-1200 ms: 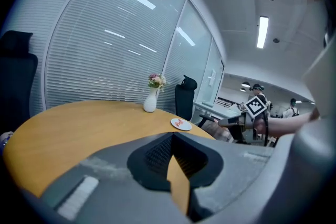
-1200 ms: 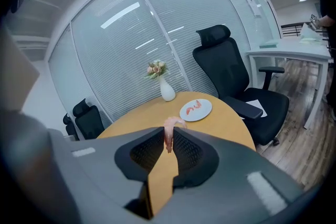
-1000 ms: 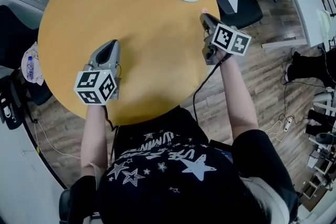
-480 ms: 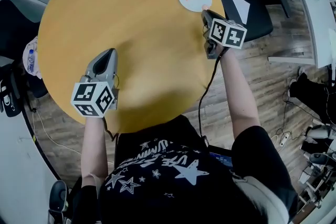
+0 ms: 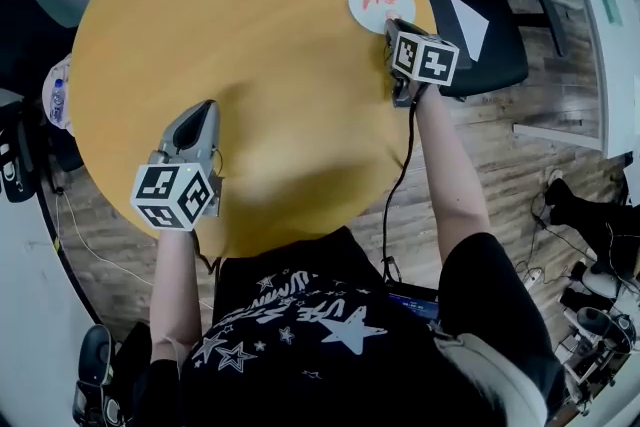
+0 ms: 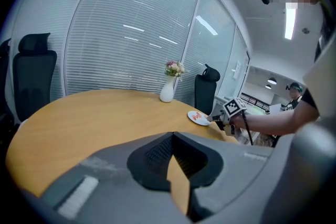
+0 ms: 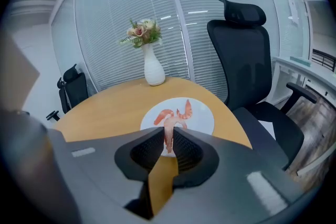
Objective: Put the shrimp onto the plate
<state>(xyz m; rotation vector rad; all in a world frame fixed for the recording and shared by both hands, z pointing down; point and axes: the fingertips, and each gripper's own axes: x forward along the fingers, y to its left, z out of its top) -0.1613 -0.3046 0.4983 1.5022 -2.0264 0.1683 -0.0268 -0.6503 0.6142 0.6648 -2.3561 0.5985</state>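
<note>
The shrimp (image 7: 168, 139) is pinched mid-body by the right gripper (image 7: 168, 132) at the near rim of the plate (image 7: 202, 117). It is judged light, soft and slippery, so a gentle mid-body hold suits it. Well away from the plate, the left gripper (image 6: 176, 157) is closed on nothing.

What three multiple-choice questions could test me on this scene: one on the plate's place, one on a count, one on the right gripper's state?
1. Where is the white round plate?
A. At the round wooden table's edge, just ahead of the right gripper
B. At the table's middle
C. On the floor

2. How many pink shrimp lie on the plate?
A. None
B. Two
C. Five

3. What is the right gripper's state?
A. Open, empty
B. Shut on a pink shrimp
C. Shut, empty

Answers: 1 A, the head view shows it by the rim; 2 B, two curl on the white surface; 3 B, a third shrimp hangs between its jaws.
</note>
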